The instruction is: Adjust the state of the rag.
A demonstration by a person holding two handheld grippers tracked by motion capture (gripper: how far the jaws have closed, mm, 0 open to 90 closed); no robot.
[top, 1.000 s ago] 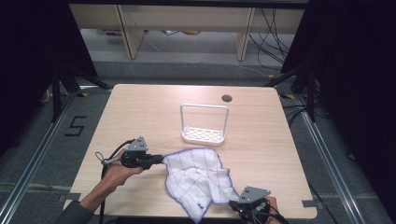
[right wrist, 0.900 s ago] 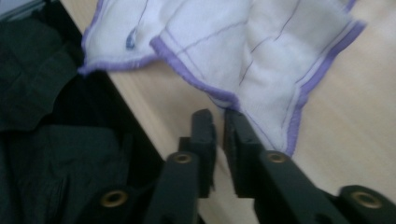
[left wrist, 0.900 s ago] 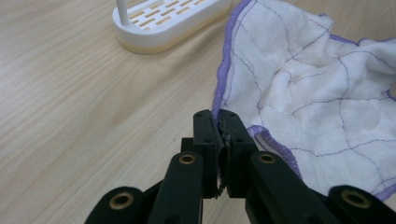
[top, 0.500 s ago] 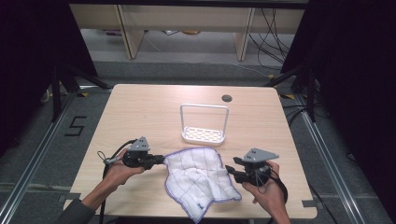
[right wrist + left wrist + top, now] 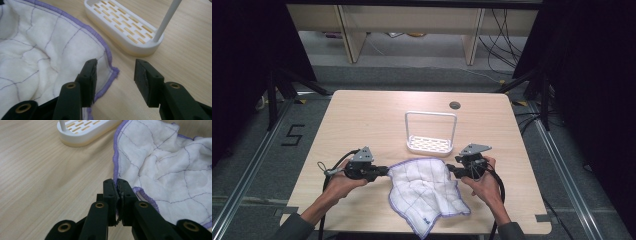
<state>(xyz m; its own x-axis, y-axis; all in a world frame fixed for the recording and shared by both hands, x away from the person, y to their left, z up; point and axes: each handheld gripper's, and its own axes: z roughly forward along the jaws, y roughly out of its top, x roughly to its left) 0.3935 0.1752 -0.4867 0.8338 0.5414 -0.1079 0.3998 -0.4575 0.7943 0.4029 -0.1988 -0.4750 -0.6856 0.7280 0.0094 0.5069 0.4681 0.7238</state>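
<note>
Pinching the purple-stitched hem of the white quilted cloth (image 5: 165, 162), the left tool (image 5: 117, 185) has its two black jaws clamped tight on the fabric's left edge. That cloth lies rumpled on the pale wooden tabletop (image 5: 362, 120), spread between both hands in the high view (image 5: 424, 190), its far edge just beside the white slotted plastic rack with a wire hoop handle (image 5: 430, 142). At the cloth's right corner sits the right tool (image 5: 115, 72), jaws parted about halfway with nothing pressed between them; one jaw hangs over the fabric, the other over bare wood. The purple hem corner (image 5: 113, 72) lies in the gap, ungripped.
</note>
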